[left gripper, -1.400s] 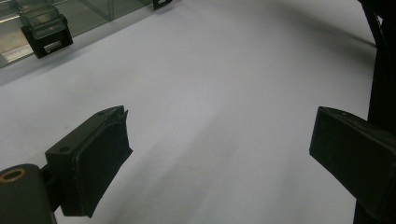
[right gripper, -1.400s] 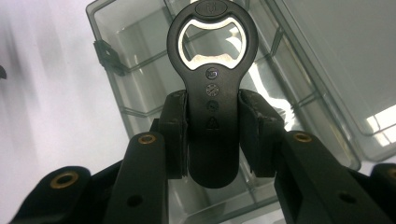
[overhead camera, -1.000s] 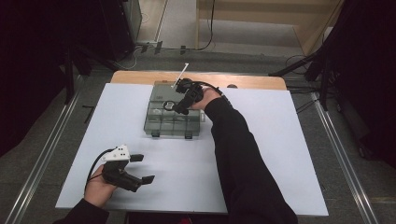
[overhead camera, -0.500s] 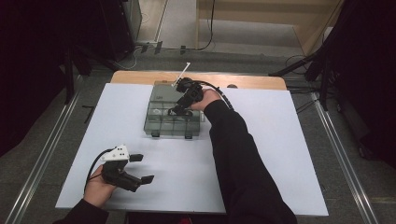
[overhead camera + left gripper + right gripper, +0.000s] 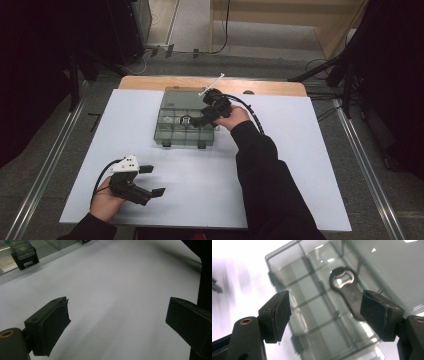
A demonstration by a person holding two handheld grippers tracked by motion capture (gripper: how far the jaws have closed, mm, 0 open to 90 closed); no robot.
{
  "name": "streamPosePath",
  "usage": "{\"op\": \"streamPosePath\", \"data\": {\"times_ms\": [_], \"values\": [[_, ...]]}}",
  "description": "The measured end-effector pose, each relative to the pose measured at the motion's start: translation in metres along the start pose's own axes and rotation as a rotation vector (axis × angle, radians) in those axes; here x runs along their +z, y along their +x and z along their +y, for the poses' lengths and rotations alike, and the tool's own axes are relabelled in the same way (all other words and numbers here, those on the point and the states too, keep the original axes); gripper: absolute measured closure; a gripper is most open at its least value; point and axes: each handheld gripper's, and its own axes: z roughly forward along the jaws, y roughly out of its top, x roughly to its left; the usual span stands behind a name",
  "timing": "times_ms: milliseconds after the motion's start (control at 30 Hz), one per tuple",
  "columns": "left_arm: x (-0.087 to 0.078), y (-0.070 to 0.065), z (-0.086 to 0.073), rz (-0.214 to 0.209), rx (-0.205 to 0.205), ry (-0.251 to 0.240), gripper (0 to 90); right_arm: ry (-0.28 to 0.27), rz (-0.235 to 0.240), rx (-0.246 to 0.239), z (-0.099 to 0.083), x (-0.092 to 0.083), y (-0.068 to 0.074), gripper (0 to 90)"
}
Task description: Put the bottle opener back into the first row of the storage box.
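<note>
Two tools: the right tool is hovering over the clear compartment box, and the left tool is resting near the front left of the tabletop.
Right tool state: its jaws are standing wide and have just been opening; nothing is being pinched, and the pads are pressing on nothing in the right gripper view.
Bottle opener: a flat metal bottle opener is lying inside the box, its rounded head pointing away from the tool and its handle running back toward the right-hand jaw in the right gripper view; in the high view it is showing as a small dark piece in the middle row of compartments.
Compartment box: it is sitting on the white sheet toward the far middle of the tabletop, with two dark latches on its near edge; one latch is showing at the top left of the left gripper view.
Left tool state: released, its jaws are spreading wide over bare white surface, gripping nothing, well apart from the box.
Right arm: a dark sleeve is reaching from the near edge across to the box.
</note>
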Motion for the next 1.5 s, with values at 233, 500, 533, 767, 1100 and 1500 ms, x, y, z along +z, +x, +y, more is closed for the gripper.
{"op": "streamPosePath", "data": {"times_ms": [233,500,533,767,1100,1500], "values": [[0.001,0.000,0.000,0.003,-0.007,-0.003,4.6,-0.042,-0.011,0.098,-0.021,-0.012,0.013,26.2],[0.001,0.001,0.000,0.006,-0.010,0.002,4.6,-0.060,-0.041,0.101,-0.048,-0.024,0.027,25.9],[0.001,0.001,0.000,0.005,-0.010,0.002,4.6,-0.062,-0.044,0.096,-0.055,-0.026,0.031,26.0],[0.000,0.001,0.000,0.013,-0.012,-0.004,4.6,-0.078,-0.043,0.096,-0.077,-0.032,0.040,26.0],[0.002,0.001,-0.001,0.021,-0.014,0.012,4.6,-0.072,-0.028,0.109,-0.111,-0.035,0.054,26.0],[0.001,0.001,-0.001,0.015,-0.007,0.009,4.6,-0.111,-0.027,0.102,-0.146,-0.047,0.072,24.3]]}}
